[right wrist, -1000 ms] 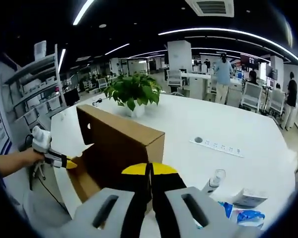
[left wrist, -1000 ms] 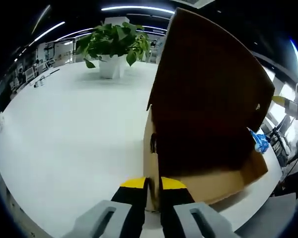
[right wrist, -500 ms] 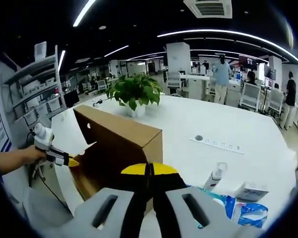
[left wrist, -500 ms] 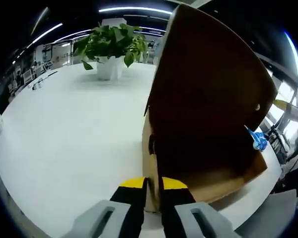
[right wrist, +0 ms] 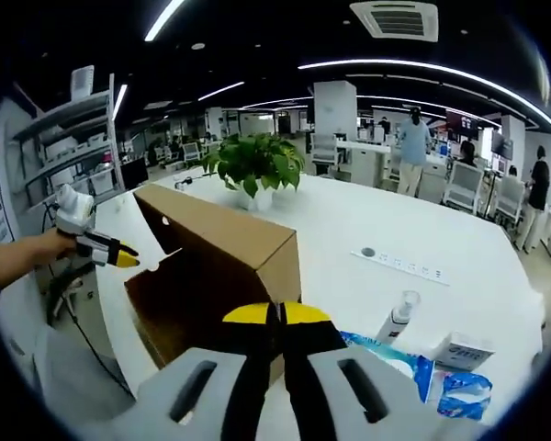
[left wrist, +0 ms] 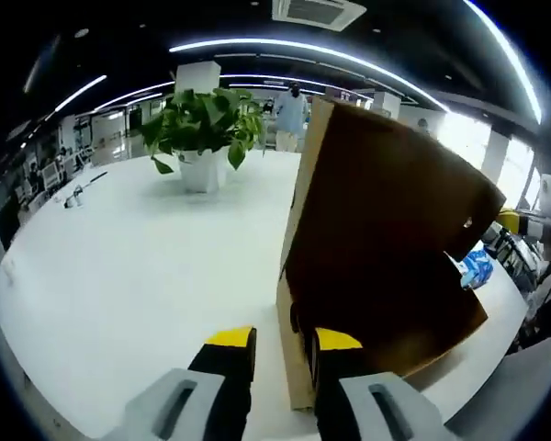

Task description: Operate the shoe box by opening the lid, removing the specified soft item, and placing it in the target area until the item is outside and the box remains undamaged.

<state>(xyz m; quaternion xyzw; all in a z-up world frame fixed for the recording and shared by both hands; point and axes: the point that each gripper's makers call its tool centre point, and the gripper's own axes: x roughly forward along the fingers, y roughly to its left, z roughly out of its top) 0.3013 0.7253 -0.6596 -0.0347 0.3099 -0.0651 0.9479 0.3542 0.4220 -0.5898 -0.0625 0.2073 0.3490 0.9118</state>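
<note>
In the left gripper view, the left claw (left wrist: 283, 342) stands released, its two yellow-tipped jaws parted on either side of the near edge of the shoe box's (left wrist: 386, 276) front wall on the white surface (left wrist: 138, 266). The brown lid (left wrist: 386, 193) is raised upright, blocking much of what lies beyond it. A potted plant (left wrist: 202, 124) stands farther back on the surface, well apart from the box, and a blue packet (left wrist: 476, 268) peeks past the lid's right edge. The soft item cannot be made out inside the dark box. In the right gripper view, the right claw (right wrist: 276, 317) is clenched on the near edge of the shoe box (right wrist: 216, 271), jaws pressed together with the cardboard between them. Here the left claw (right wrist: 119, 256) comes in from the left, held by a hand (right wrist: 32, 257), its tips just beside the box's far corner. To the right of the box lie a small bottle (right wrist: 396, 317), a blue packet (right wrist: 441, 381), a small white carton (right wrist: 461, 352) and a power strip (right wrist: 409, 269) on the surface (right wrist: 376, 230), with the plant (right wrist: 254, 165) behind and people standing among office desks in the background.
</note>
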